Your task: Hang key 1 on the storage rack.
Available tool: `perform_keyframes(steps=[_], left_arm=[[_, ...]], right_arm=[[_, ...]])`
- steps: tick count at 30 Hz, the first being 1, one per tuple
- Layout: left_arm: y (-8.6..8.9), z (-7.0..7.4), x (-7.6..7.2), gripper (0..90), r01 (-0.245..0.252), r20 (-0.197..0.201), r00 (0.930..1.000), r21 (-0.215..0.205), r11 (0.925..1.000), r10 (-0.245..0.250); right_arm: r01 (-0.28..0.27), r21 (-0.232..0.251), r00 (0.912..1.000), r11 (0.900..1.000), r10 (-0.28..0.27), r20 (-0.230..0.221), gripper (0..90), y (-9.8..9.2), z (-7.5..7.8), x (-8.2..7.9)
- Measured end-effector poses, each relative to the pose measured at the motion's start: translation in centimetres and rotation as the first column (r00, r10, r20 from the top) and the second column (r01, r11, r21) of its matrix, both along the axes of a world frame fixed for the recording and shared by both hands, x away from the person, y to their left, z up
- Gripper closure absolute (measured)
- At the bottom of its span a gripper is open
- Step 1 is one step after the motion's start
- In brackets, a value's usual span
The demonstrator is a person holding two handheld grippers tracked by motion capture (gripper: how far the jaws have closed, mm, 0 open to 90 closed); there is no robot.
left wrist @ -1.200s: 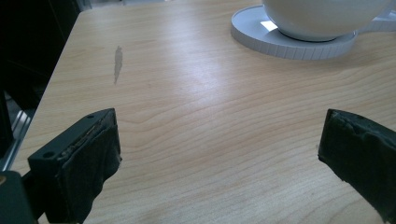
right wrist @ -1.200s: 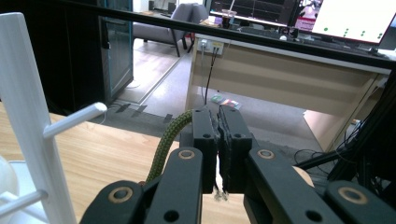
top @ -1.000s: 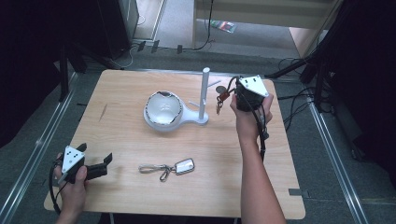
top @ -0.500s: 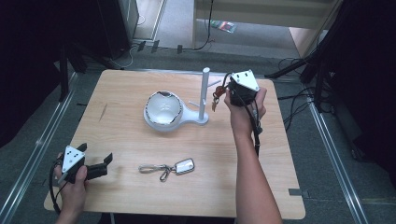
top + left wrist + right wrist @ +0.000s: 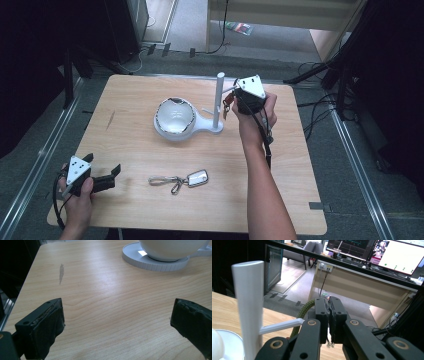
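Green strap (image 5: 303,311) now nearer stand's peg (image 5: 280,325)

Bowl (image 5: 175,117) left of post (image 5: 218,100); keychain (image 5: 180,180) lies nearer.

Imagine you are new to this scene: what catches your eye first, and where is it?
The right gripper, raised beside the white stand at the table's far side, has its jaws shut on a green woven cord by the stand's side peg. A white bowl sits on the stand's base, and a keychain lies near the front edge.
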State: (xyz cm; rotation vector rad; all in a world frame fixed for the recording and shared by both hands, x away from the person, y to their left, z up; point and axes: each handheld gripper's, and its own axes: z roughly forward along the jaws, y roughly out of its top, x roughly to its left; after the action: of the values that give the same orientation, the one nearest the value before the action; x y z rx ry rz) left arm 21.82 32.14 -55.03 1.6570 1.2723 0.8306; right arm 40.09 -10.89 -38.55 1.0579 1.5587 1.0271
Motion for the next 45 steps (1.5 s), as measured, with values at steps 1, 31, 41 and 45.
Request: perform_keyframes(steps=[1,31,41,45], left_arm=[[0.0,0.0,0.0,0.0,0.0,0.0,1.0,0.0,1.0,0.0],[0.0,0.0,0.1,0.0,0.003,-0.009,1.0,0.007,1.0,-0.003],[-0.1,0.0,0.1,0.0,0.003,-0.01,0.9999,0.007,1.0,-0.003],[-0.1,0.0,0.1,0.0,0.004,-0.011,0.9999,0.007,1.0,-0.004]], right_arm=[[-0.003,-0.006,1.0,1.0,0.003,0.004,87.9,0.2,0.0,-0.1],[0.033,-0.098,0.9991,0.995,-0.03,0.03,87.7,2.4,-0.6,-1.9],[0.018,-0.087,0.9997,0.996,-0.016,0.02,87.6,3.2,-1.0,-2.4],[0.0,-0.082,0.9999,0.997,0.001,0.011,87.5,3.6,-1.4,-2.6]])
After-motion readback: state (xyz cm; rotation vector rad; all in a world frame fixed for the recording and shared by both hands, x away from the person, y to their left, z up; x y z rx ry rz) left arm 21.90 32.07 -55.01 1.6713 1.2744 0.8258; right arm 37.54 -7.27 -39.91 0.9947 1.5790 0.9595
